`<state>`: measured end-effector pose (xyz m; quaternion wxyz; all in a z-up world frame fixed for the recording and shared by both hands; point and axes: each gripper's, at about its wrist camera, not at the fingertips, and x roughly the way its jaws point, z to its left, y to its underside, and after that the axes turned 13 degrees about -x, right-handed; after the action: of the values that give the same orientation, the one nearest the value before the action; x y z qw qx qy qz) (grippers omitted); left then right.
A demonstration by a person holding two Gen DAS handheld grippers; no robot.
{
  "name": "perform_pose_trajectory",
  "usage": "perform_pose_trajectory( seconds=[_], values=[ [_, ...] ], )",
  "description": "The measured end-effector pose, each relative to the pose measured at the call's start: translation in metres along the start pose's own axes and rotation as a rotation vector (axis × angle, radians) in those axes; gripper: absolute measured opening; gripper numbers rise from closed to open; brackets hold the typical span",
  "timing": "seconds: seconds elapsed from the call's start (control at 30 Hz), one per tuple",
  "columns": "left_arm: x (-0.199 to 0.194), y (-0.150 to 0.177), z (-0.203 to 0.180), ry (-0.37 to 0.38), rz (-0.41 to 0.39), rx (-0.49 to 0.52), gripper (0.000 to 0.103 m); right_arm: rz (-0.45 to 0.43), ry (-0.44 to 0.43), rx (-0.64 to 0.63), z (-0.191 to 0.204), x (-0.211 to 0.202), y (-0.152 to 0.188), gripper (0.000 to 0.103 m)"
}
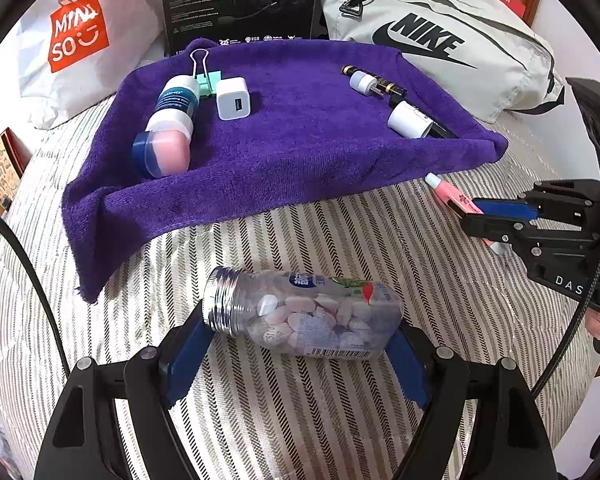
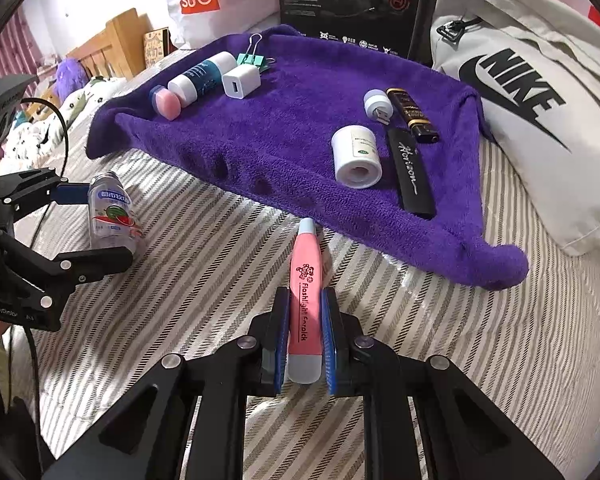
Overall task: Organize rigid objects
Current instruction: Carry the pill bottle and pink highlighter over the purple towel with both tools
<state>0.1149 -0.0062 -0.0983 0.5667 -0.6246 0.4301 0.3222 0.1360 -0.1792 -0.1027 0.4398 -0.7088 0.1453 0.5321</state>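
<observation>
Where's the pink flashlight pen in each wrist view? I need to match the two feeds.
Left wrist: pink pen at the right edge, on the striped bedding, between the right gripper fingers.
Right wrist: pink pen bottom centre, running up between the fingers toward the towel.
Shared landmark: purple towel, just beyond the pen's tip.

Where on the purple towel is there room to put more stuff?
The purple towel is bare in its middle, between the white USB charger cube and the white round tub, and along its front edge. Its left and right back corners are crowded.
</observation>
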Motion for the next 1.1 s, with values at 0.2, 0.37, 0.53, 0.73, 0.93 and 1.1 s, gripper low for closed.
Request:
perform_pose_trajectory(
  seconds=[0.2, 0.37, 0.53, 0.73, 0.93, 1.1],
  values=[
    [-0.016, -0.005, 0.005, -0.006, -0.022, -0.011, 0.08, -0.02, -0.042, 0.011, 0.003, -0.012, 0.001, 0.015],
    [-0.029, -0.013, 0.008, -0.012, -0.044, -0.018, 0.08, -0.05, -0.059, 0.015, 0.001, -0.026, -0.004, 0.015],
    [-0.041, -0.024, 0.012, 0.002, -0.069, -0.033, 0.08, -0.076, -0.067, 0.013, -0.005, -0.036, -0.013, 0.015],
    [-0.042, -0.046, 0.012, 0.001, -0.084, -0.035, 0.08, -0.106, -0.073, 0.032, -0.021, -0.039, -0.034, 0.015],
    [-0.034, -0.072, 0.013, -0.001, -0.086, -0.032, 0.08, -0.124, -0.057, 0.029, -0.036, -0.036, -0.061, 0.015],
    [-0.024, -0.09, 0.015, -0.005, -0.08, -0.034, 0.08, -0.129, -0.045, 0.025, -0.052, -0.026, -0.082, 0.015]
  ],
)
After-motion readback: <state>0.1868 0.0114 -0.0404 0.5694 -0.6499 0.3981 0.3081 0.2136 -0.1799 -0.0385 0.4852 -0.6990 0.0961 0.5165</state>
